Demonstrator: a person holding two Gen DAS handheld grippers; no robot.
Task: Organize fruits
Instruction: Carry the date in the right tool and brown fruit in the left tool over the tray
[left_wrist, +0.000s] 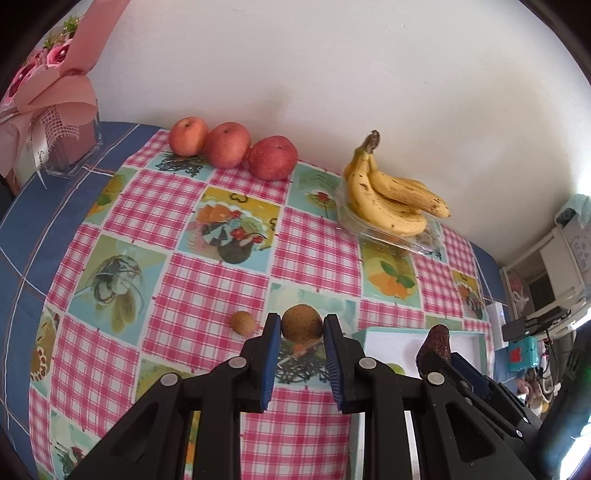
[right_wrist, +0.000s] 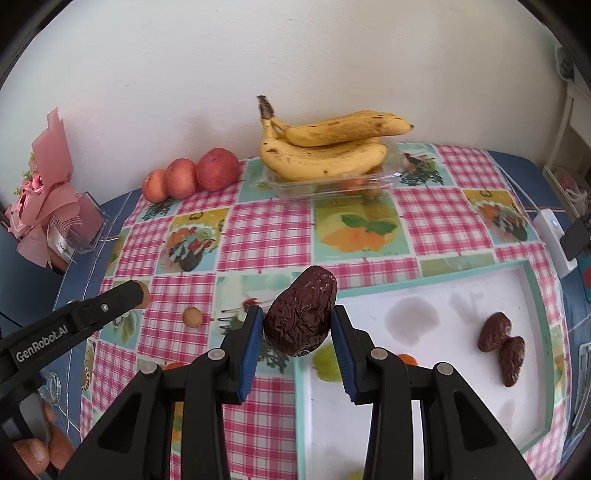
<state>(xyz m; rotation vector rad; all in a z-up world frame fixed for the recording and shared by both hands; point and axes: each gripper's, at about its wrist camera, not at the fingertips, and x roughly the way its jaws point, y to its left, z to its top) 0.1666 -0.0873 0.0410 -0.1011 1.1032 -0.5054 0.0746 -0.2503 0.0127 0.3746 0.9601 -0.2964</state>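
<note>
The left gripper (left_wrist: 302, 330) is clamped on a round, rough-skinned brown fruit (left_wrist: 302, 323), its blue pads pressing both sides and holding it clear of the pink-checked tablecloth with fruit pictures (left_wrist: 207, 280). The right gripper (right_wrist: 298, 325) is closed on a large wrinkled dark-brown date (right_wrist: 301, 314), held above the left rim of the shallow white tray with a mint-green border (right_wrist: 533, 280), which lies toward the table's right edge. Two more wrinkled dark dates (right_wrist: 502, 343) lie touching each other inside that tray, near its right side. A second, smaller round tan fruit (left_wrist: 242, 323) sits on the cloth just left of the left gripper.

Along the table's far edge, against the white wall (left_wrist: 332, 55), three red-orange apples (left_wrist: 232, 147) stand in a row, touching one another. To their right a bunch of spotted yellow bananas (left_wrist: 391, 199) rests on a clear plastic clamshell box (left_wrist: 402, 240). In the far left corner a bouquet wrapped in pink paper (left_wrist: 55, 88) stands on the blue cloth (left_wrist: 37, 206) that shows beyond the checked one. A white power strip (right_wrist: 554, 236) lies at the table's right edge.
</note>
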